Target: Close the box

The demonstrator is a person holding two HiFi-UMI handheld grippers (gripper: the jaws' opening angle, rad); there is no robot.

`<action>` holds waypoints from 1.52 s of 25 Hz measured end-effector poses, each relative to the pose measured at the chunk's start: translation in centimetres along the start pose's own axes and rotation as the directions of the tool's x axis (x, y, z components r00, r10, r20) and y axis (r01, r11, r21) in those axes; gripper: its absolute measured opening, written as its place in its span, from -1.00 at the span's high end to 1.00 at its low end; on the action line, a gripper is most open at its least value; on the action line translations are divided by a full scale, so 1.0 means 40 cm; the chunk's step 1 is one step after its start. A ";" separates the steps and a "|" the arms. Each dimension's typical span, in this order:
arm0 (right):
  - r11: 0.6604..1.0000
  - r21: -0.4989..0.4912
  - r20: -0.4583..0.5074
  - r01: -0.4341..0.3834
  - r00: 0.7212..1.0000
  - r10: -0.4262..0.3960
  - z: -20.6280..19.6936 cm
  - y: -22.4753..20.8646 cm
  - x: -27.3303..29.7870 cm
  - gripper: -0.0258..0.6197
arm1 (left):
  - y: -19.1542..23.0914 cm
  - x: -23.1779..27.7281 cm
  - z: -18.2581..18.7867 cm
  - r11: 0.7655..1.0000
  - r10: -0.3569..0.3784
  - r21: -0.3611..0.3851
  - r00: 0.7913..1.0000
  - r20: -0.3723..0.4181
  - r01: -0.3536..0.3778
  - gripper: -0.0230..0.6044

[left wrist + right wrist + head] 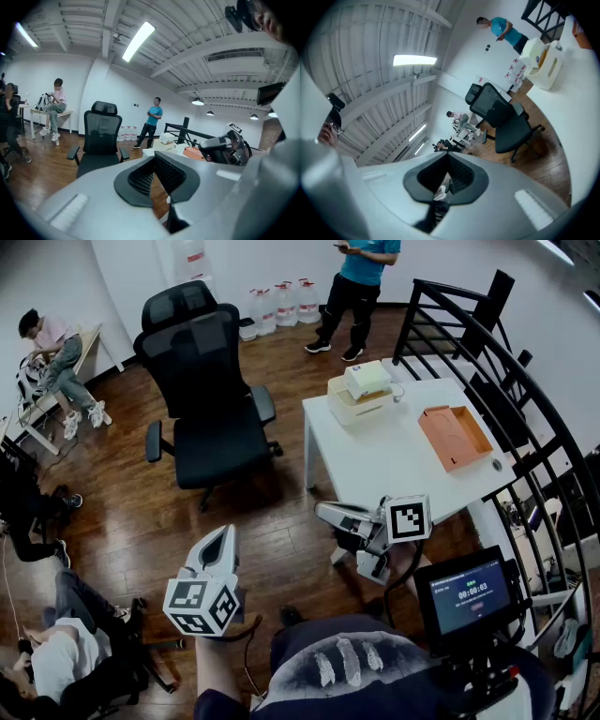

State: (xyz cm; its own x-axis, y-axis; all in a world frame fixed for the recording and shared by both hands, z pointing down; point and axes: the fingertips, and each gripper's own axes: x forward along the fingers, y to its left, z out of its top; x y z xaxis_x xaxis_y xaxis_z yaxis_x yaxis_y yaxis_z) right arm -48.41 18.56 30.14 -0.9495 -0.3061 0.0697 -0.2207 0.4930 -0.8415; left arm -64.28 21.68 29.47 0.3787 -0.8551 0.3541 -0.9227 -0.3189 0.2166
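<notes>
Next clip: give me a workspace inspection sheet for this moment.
Surface: white table, mostly bare.
Job's things: orange box lies open on the table.
Clutter: cream boxes stacked; small object near the edge.
Grippers: left gripper and right gripper both shut, empty, off the table.
Cables: dark lead below the right gripper.
Surroundings: black chair, railing, standing person, seated person.
</notes>
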 end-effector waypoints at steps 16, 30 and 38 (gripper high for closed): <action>0.986 -0.016 0.118 0.167 0.980 -0.164 0.282 -0.276 -0.835 0.91 | -0.854 0.532 -0.065 0.940 -0.286 0.152 0.948 -0.136 0.306 0.88; 0.836 -0.048 0.134 0.546 0.833 -0.537 0.477 -0.524 -1.195 0.91 | -1.111 0.998 -0.058 0.810 -0.567 0.063 0.805 -0.175 0.584 0.88; 0.784 -0.144 0.094 0.604 0.797 -0.597 0.624 -0.611 -1.174 0.91 | -1.132 1.154 -0.043 0.760 -0.630 0.034 0.748 -0.208 0.649 0.88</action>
State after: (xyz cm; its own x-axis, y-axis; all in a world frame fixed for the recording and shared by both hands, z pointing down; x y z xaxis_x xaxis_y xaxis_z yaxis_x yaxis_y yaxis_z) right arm 7.15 0.56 34.07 -0.6037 -0.6145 0.5079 -0.7789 0.3188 -0.5401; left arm -4.92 -2.65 37.57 0.8796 -0.3538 0.3180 -0.4577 -0.8116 0.3631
